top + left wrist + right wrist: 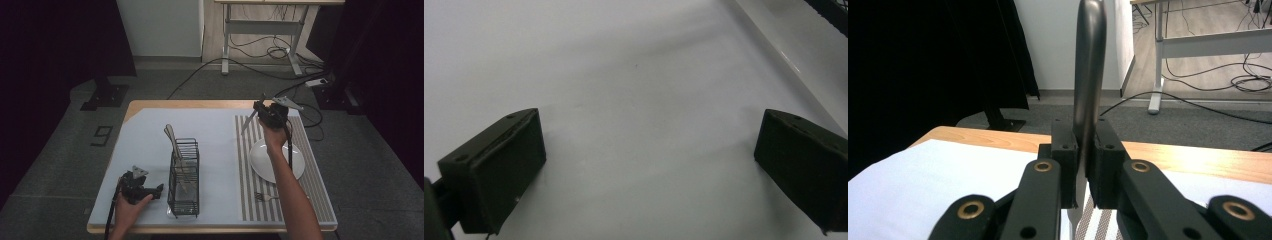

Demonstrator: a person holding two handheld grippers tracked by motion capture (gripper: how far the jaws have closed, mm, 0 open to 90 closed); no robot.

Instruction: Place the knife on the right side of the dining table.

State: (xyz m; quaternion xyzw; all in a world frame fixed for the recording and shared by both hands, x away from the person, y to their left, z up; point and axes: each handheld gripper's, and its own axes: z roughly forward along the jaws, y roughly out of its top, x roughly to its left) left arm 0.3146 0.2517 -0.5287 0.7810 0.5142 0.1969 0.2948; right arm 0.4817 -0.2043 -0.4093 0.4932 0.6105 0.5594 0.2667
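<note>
The table (150, 107) carries a white cloth, and on its right side lies a striped placemat (315, 190) with a white plate (262, 160) and a fork (265, 197) before it. A wire cutlery basket (184, 192) stands in the middle. The right gripper (261, 111) is clamped on a knife (1088, 75), held in the air above the far end of the placemat. The left gripper (649, 155) rests on the cloth with jaws wide and empty. It seems the knife is being brought to the setting; next it must be lowered flat beside the plate.
</note>
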